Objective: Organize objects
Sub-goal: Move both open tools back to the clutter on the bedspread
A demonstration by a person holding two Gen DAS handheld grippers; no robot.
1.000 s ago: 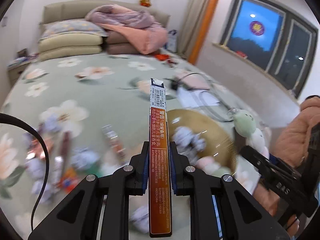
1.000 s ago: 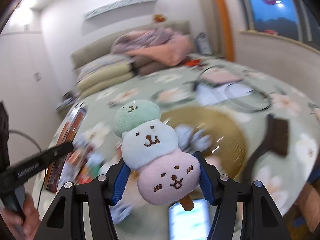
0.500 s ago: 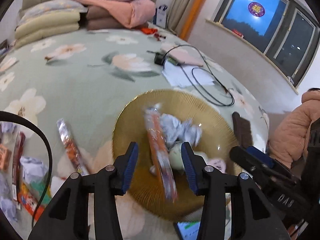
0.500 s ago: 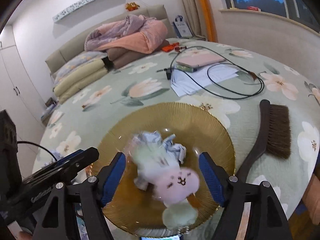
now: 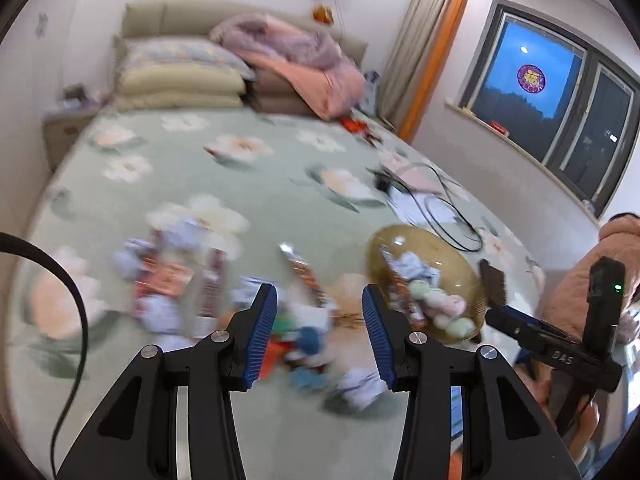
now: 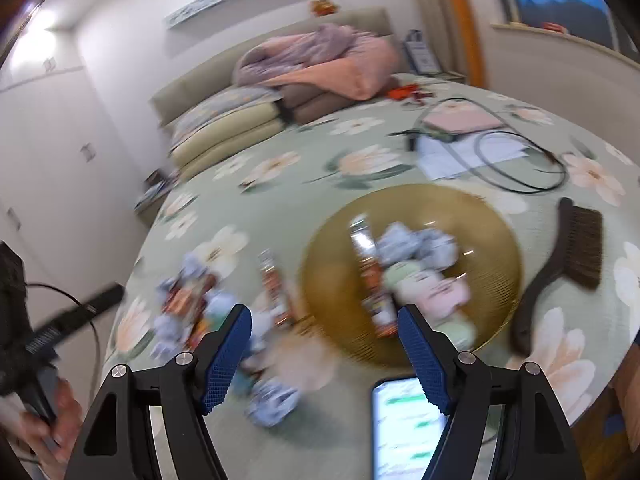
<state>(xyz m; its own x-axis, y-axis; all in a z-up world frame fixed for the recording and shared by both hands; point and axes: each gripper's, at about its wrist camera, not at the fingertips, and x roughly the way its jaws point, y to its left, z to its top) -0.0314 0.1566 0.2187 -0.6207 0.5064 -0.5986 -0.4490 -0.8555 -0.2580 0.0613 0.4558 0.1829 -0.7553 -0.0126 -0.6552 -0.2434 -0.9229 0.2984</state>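
A gold ribbed plate lies on the flowered bed. In it are an orange snack stick, crumpled blue-white papers and a pastel plush toy. My left gripper is open and empty, hovering over the blurred scatter of packets and paper balls left of the plate. My right gripper is open and empty too, above the plate's near-left rim. Another snack stick lies just left of the plate.
A dark brush lies right of the plate, and a lit phone at the bed's near edge. Papers and a looped black cable lie beyond the plate. Pillows and blankets are piled at the headboard. A hand holds the left gripper.
The left gripper let the orange snack stick go into the plate and swung back to the left. The right gripper dropped the plush toy into the plate. Both now stand open and empty.
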